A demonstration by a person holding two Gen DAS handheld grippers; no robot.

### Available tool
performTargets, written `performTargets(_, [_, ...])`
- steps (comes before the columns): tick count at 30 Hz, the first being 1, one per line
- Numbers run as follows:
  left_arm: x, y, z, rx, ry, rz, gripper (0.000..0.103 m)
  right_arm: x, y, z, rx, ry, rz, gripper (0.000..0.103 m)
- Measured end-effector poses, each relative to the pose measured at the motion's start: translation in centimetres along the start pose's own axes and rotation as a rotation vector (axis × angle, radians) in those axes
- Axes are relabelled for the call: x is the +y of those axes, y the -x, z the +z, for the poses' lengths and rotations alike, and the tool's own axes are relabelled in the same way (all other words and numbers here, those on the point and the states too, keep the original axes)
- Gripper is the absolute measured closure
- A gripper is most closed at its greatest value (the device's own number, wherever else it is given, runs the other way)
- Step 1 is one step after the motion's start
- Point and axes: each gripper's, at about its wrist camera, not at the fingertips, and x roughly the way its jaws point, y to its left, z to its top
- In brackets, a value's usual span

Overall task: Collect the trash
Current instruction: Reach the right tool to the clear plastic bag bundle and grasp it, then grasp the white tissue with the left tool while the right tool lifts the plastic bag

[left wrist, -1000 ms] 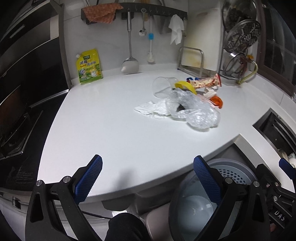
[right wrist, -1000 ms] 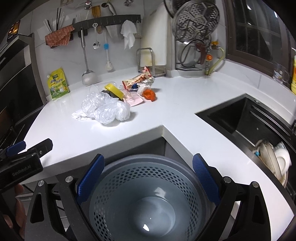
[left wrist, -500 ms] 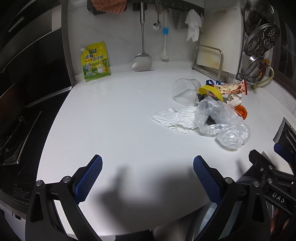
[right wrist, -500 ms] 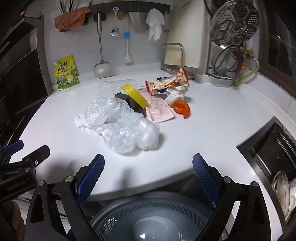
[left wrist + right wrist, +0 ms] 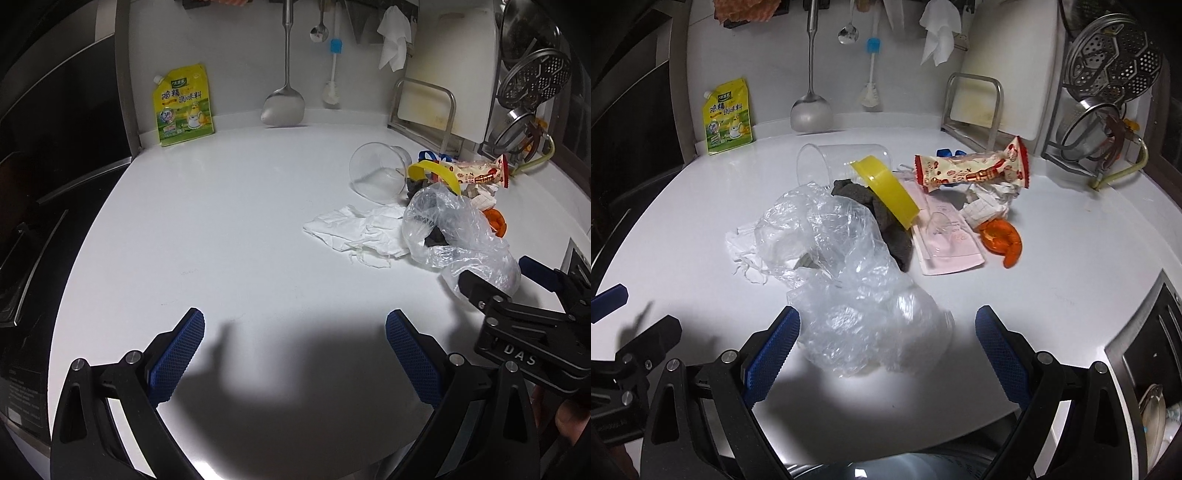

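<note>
A heap of trash lies on the white counter [image 5: 1071, 280]. In it are a crumpled clear plastic bag [image 5: 849, 295], a white tissue [image 5: 354, 232], a tipped clear cup [image 5: 376, 175], a yellow lid [image 5: 886, 194], a dark rag [image 5: 886, 225], a pink packet [image 5: 945, 240], a red snack wrapper [image 5: 971, 168] and an orange piece [image 5: 1003, 238]. My right gripper [image 5: 886, 347] is open, its jaws either side of the bag's near end. My left gripper [image 5: 295, 350] is open and empty over bare counter, left of the heap. The bag also shows in the left wrist view [image 5: 454, 229].
A yellow seasoning pouch [image 5: 183, 105] leans on the back wall. A spatula [image 5: 283, 107], a spoon and a brush hang there. A cutting board rack [image 5: 975, 107] and steamer racks [image 5: 1108, 74] stand at the back right. A sink edge [image 5: 1145, 354] is at the right, a bin rim [image 5: 886, 469] below.
Both grippers have moved forward over the counter toward the heap. The bin has dropped almost out of view. The right gripper now straddles the bag's near end.
</note>
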Motion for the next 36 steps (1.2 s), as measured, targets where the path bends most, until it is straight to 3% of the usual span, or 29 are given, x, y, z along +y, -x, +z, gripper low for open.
performTargets(4, [-0.4, -0.5, 0.1, 0.009, -0.009, -0.004, 0.006, 0.2, -0.4, -0.1, 0.004, 0.009, 0.023, 0.013])
performTargets(6, [-0.6, -0.6, 0.2, 0.011, -0.011, -0.007, 0.006, 0.2, -0.2, -0.2, -0.002, 0.01, 0.038, 0.025])
performTargets(7, [-0.6, -0.6, 0.3, 0.01, -0.011, -0.007, 0.006, 0.2, -0.2, -0.3, 0.004, 0.008, 0.05, 0.04])
performTargets(8, [-0.7, -0.6, 0.4, 0.009, -0.012, -0.007, 0.006, 0.1, -0.1, -0.4, 0.012, 0.002, 0.071, 0.047])
performTargets(11, [-0.9, -0.7, 0.8, 0.008, -0.007, -0.014, 0.006, -0.5, 0.7, -0.8, -0.001, -0.029, 0.11, 0.059])
performTargets(21, [-2.6, -2.2, 3.2, 0.004, 0.001, -0.093, 0.006, -4.1, 4.7, -2.2, -0.062, -0.173, 0.162, 0.062])
performTargets(29, [-3.8, -4.3, 5.9, -0.012, 0.019, -0.064, 0.006, -6.1, 6.1, -4.0, -0.068, -0.237, 0.128, 0.062])
performTargets(36, [-5.1, -7.3, 7.0, 0.049, -0.011, -0.024, 0.006, -7.8, 6.7, -4.9, -0.064, -0.28, 0.1, 0.062])
